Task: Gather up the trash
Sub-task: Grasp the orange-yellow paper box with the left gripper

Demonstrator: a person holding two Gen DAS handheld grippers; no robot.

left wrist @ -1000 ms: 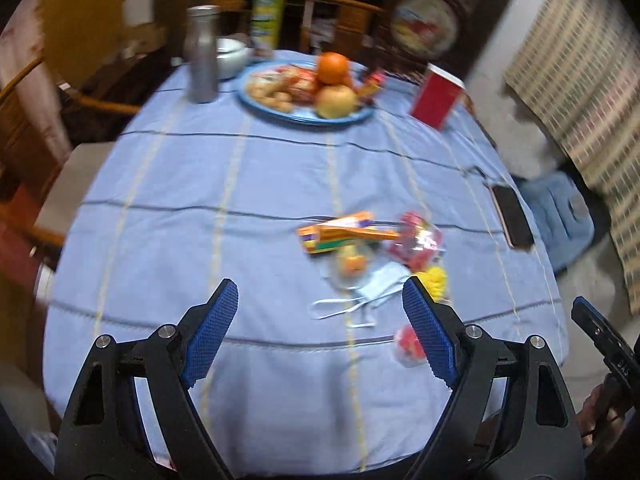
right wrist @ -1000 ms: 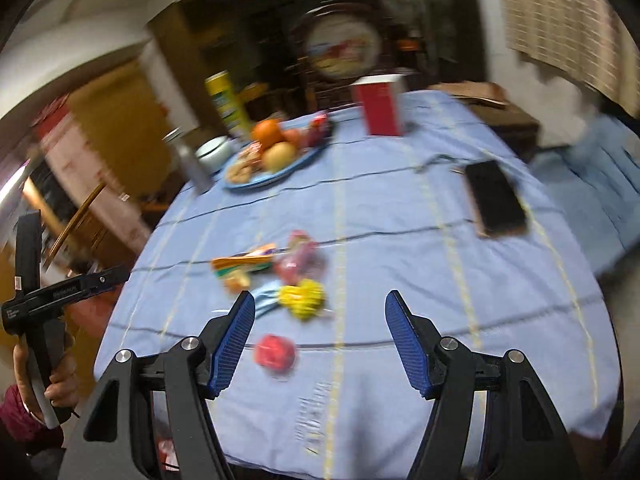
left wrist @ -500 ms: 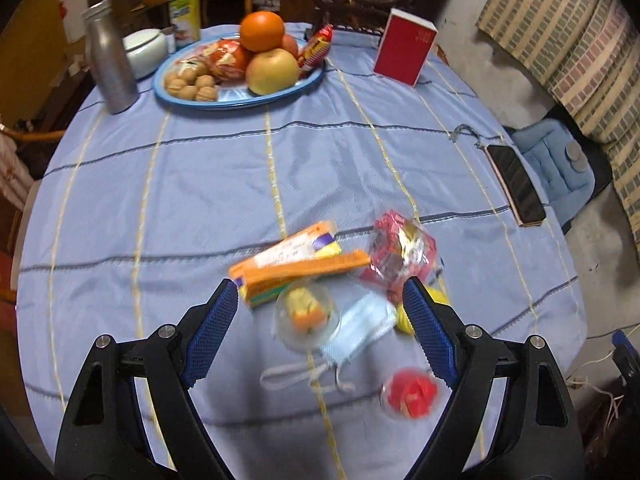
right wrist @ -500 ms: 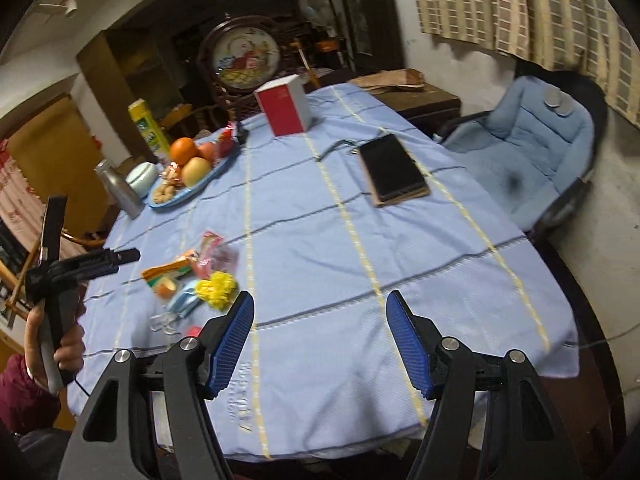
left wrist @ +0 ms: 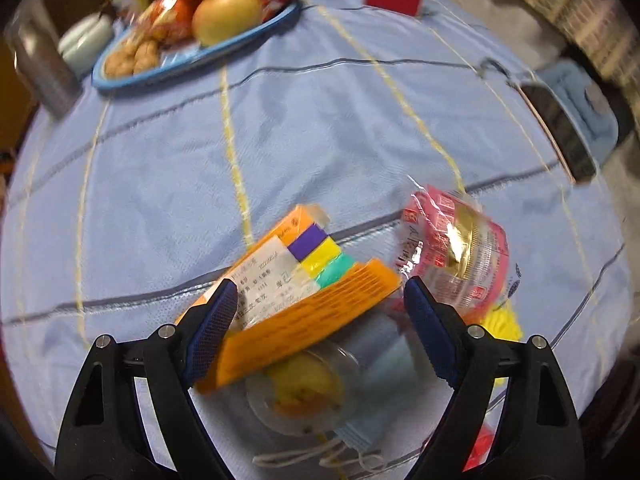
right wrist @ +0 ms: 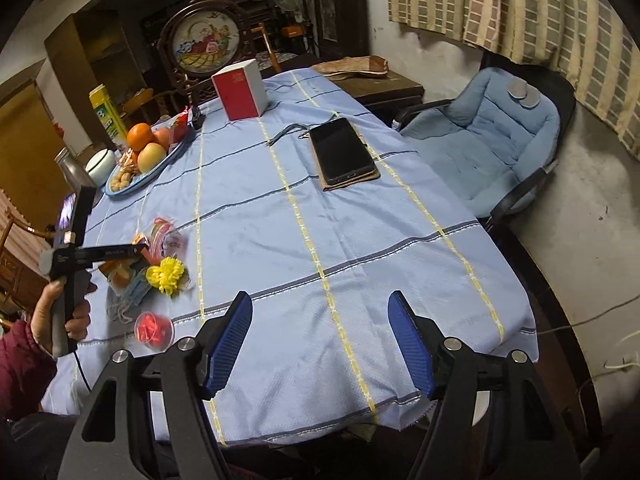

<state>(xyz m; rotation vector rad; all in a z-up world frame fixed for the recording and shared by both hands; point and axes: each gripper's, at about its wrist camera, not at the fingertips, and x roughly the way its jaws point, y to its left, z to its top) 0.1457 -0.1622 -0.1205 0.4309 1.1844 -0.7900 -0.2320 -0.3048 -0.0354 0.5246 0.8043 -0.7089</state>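
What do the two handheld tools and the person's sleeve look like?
Both the left tool and the right tool have black triangular frames with silver bolts and blue textured pads. A thin black cable hangs from the left handle. The sleeve is maroon.

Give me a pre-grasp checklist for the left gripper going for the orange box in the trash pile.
1. left gripper open: ok, blue pads spread wide.
2. orange box between the pads: ok, but it lies diagonally.
3. Pads not yet pressing on the box: cannot tell, left pad overlaps its edge.
4. Neighbours clear: not ok, pink wrapper sits by the right pad, clear cup and face mask lie under the box.
5. right gripper out of the way: ok, open over bare tablecloth.
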